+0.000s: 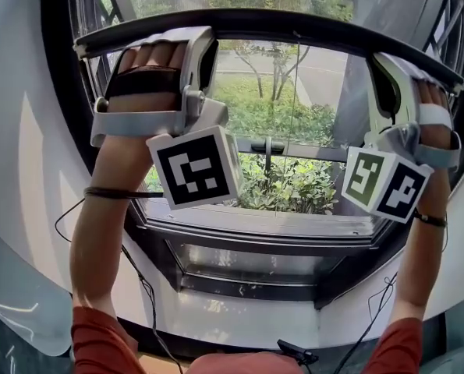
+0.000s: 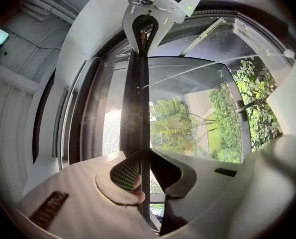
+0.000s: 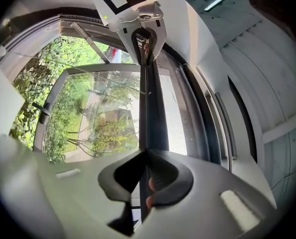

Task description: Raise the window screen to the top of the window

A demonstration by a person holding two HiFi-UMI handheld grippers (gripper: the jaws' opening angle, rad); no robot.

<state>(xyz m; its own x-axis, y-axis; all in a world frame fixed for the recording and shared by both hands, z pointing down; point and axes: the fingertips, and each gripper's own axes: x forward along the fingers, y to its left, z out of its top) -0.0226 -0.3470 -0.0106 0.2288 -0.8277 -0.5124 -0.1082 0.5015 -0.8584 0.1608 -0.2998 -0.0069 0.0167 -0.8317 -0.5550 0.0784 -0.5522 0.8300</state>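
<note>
Both ends: lift them together, so the screen bar [image 1: 294,26] stays level and does not jam.
Left gripper [image 2: 145,156]: fingers [image 2: 122,174] nearly closed, clamped on the bar.
Right gripper [image 3: 147,158]: also pinching the bar tightly.
Bar place: high across the window [image 1: 255,244]; the top seems not yet reached.

Red sleeves [image 1: 99,341] and black wrist cables [image 1: 111,194] are worn.

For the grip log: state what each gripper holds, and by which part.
Both hold the window screen's dark bar: the left gripper is shut on it near its left end, the right gripper near its right end.
</note>
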